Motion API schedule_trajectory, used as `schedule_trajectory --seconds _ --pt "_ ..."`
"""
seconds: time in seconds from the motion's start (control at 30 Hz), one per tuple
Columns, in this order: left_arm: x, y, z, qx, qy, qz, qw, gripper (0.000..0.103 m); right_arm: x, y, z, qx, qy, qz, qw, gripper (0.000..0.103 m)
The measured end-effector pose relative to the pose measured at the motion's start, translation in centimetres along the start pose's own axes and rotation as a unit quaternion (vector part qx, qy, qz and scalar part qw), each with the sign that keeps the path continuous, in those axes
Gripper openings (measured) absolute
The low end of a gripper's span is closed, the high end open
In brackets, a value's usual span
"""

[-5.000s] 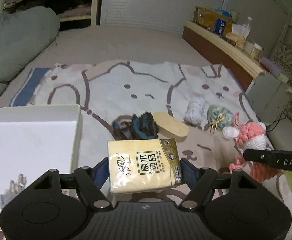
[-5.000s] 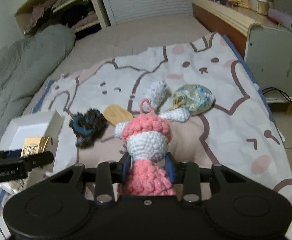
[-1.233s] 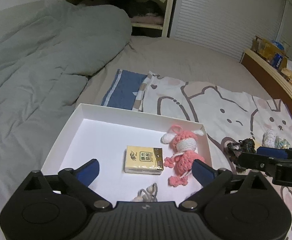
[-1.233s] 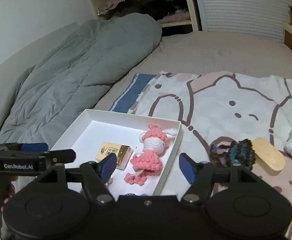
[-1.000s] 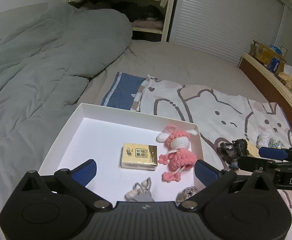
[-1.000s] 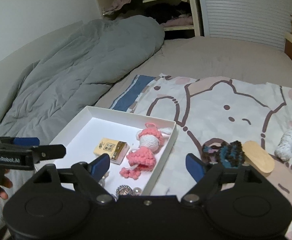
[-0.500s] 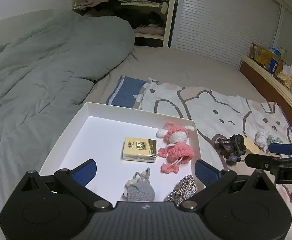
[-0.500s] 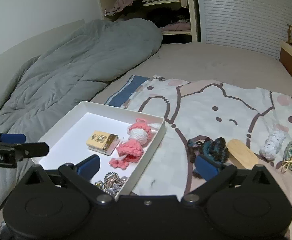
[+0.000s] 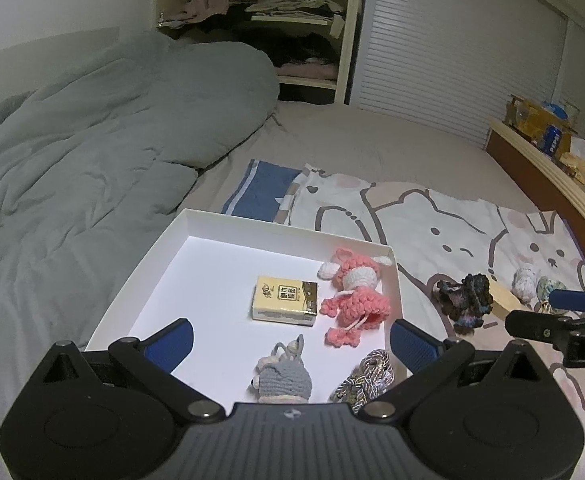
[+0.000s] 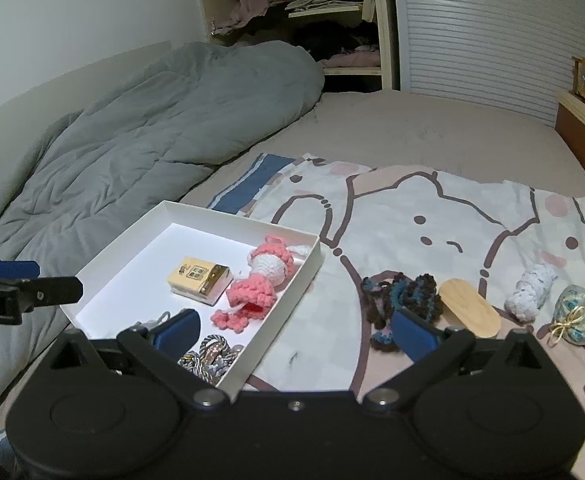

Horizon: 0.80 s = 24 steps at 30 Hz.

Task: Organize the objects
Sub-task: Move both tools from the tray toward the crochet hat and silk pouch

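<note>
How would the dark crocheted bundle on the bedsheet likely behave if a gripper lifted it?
The dark bundle looks like loose yarn loops, so probably floppy, sagging and trailing strands. It seems light. Lying slumped on the sheet, it is unlikely to roll.

Mostly soft stuff here. The white box (image 9: 164, 252) looks like smooth matt cardboard, and the yellow tissue pack (image 9: 285, 299) inside it has a slightly glossy plastic wrap. The pink doll (image 9: 354, 290) and the grey doll (image 9: 284, 376) are both chunky crochet yarn, rough and knobbly; the braided cord bundle (image 9: 366, 378) has a bit of sheen. Out on the printed cotton-looking sheet (image 10: 432, 216) sits a dark fuzzy yarn piece (image 10: 402, 296), a smooth pale wooden oval (image 10: 468, 312), a white knitted roll (image 10: 532, 290) and a shiny fabric pouch (image 10: 582, 314). The grey duvet (image 9: 92, 148) is matt, quilted cloth. Both grippers are matt black plastic with blue rubbery-looking pads (image 9: 170, 342).
</note>
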<state>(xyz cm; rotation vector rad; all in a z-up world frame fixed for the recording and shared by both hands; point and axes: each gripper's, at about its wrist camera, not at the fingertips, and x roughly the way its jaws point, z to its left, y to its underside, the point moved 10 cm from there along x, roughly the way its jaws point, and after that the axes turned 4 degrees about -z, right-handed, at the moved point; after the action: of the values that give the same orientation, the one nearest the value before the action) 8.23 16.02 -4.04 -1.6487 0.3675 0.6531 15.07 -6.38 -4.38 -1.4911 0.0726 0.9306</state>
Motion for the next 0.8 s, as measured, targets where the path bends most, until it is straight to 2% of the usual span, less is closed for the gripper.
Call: schedule_trajectory --seconds 0.17,0.37,0.8 --pt "-0.1 -0.2 -0.1 -0.006 -0.005 -0.013 0.9999 0.103 -0.7 -0.5 -0.5 -0.004 -0.001 -0.01 1.0 0.103" --pt "0.0 -0.4 -1.8 0.023 -0.001 -0.03 0.9993 0.103 -1.8 -1.2 -3.0 -0.001 0.017 -0.023 1.0 0.103" --pt "2.3 -1.8 -8.7 0.046 0.028 -0.043 0.9976 0.103 -3.9 -1.4 -13.4 0.045 0.103 -0.051 0.992 0.103"
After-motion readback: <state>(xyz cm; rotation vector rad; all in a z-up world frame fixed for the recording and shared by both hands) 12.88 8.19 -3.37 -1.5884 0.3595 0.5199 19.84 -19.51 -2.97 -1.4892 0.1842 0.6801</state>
